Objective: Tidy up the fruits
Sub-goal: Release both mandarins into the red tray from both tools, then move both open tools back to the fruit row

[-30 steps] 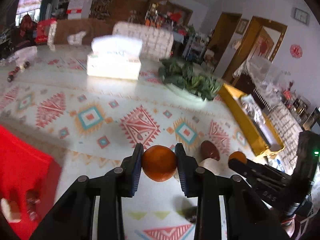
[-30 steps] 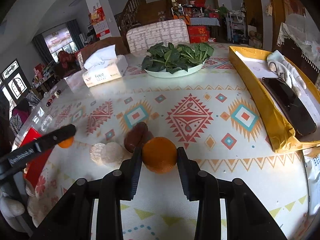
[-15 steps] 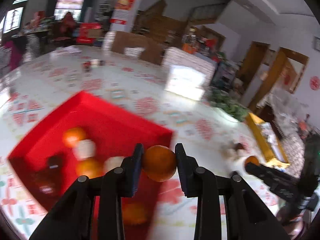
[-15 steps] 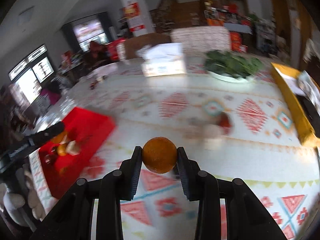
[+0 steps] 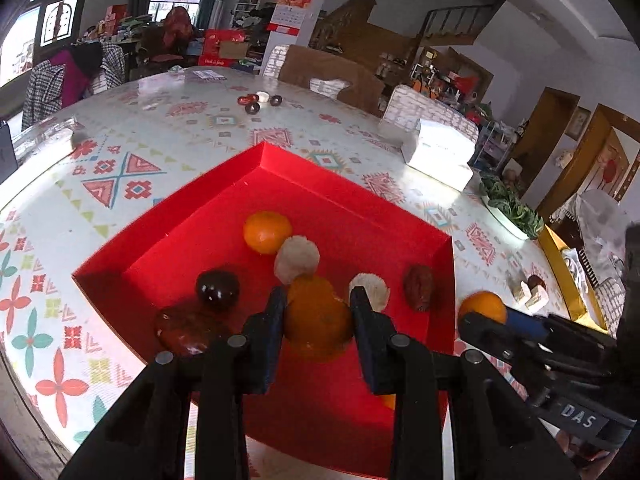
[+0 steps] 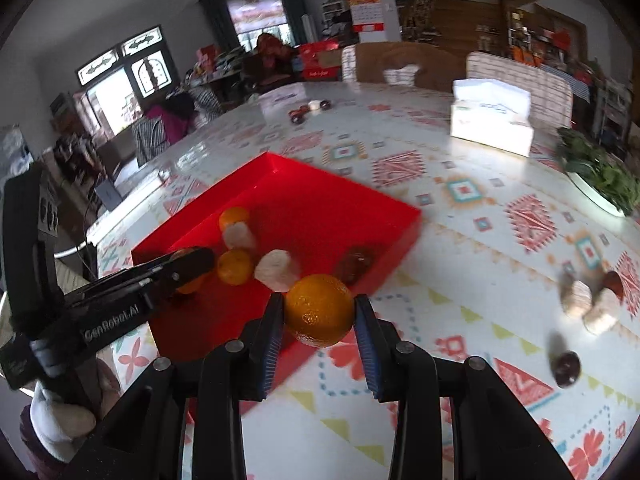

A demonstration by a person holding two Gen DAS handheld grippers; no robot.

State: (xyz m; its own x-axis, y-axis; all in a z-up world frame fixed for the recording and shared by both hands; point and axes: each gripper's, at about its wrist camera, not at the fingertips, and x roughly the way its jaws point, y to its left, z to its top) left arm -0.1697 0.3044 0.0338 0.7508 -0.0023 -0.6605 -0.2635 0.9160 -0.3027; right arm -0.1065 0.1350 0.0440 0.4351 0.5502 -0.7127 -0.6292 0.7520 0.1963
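White tissue box (image 6: 491, 120), leafy greens in white dish (image 6: 600, 182), patterned tablecloth (image 5: 120, 184), wall calendar (image 5: 290, 12)

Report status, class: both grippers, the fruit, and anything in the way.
Left gripper shut on an orange above the red tray. Right gripper shut on a second orange, beside the tray's near edge. Nothing blocking; loose fruit remains on the table.

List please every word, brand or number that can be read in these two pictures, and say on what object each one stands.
"DAS": on the side of the right gripper, seen from the left wrist.
"GenRobot.AI": on the side of the left gripper, seen from the right wrist.
Wall calendar on the pillar: print too small to read.
Tissue box: print blurred, not readable.
Red box in the room behind: lettering too small.
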